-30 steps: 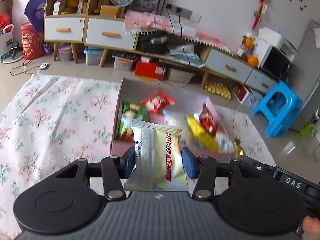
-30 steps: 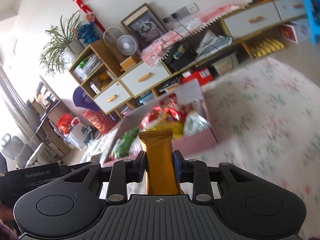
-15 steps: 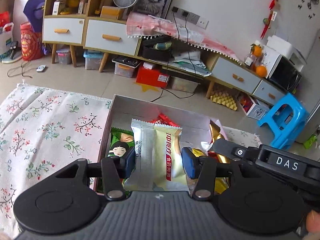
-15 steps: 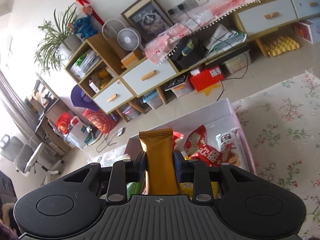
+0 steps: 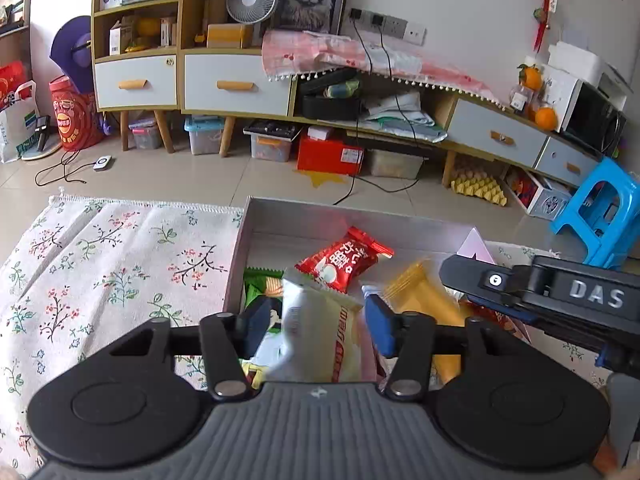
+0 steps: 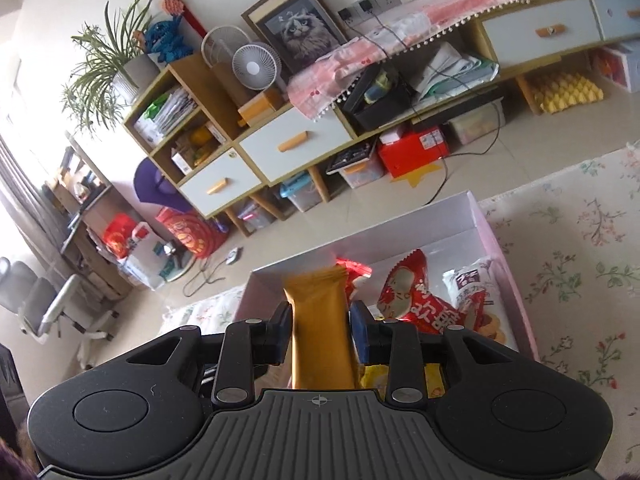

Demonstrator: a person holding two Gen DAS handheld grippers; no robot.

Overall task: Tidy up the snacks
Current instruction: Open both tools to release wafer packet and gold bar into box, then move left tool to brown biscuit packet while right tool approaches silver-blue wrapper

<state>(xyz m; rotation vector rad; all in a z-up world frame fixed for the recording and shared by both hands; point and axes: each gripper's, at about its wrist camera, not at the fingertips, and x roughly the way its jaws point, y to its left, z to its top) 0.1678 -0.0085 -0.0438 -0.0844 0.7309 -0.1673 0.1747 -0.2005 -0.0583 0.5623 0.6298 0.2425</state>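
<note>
A shallow pink box (image 5: 352, 222) (image 6: 486, 232) lies on the floral cloth with several snack packs in it, among them a red pack (image 5: 342, 258) (image 6: 416, 304). My left gripper (image 5: 314, 326) is above the box with its jaws spread; a blurred white-and-yellow pack (image 5: 320, 332) hangs tilted between them, touching neither pad. My right gripper (image 6: 320, 330) has opened a little around an orange-gold bar (image 6: 320, 328), which looks blurred and loose. The right gripper (image 5: 560, 292) also shows at right in the left wrist view, with the orange bar (image 5: 420, 292) beside it.
The floral cloth (image 5: 100, 264) (image 6: 580, 240) spreads on both sides of the box. Beyond it are tiled floor, a long low cabinet (image 5: 240, 88) with storage bins beneath, and a blue stool (image 5: 604, 208) at the right.
Both grippers moved closer over the box. The left jaws opened and the white-and-yellow pack tilted and slipped down. The right jaws widened slightly and the orange bar blurred.
</note>
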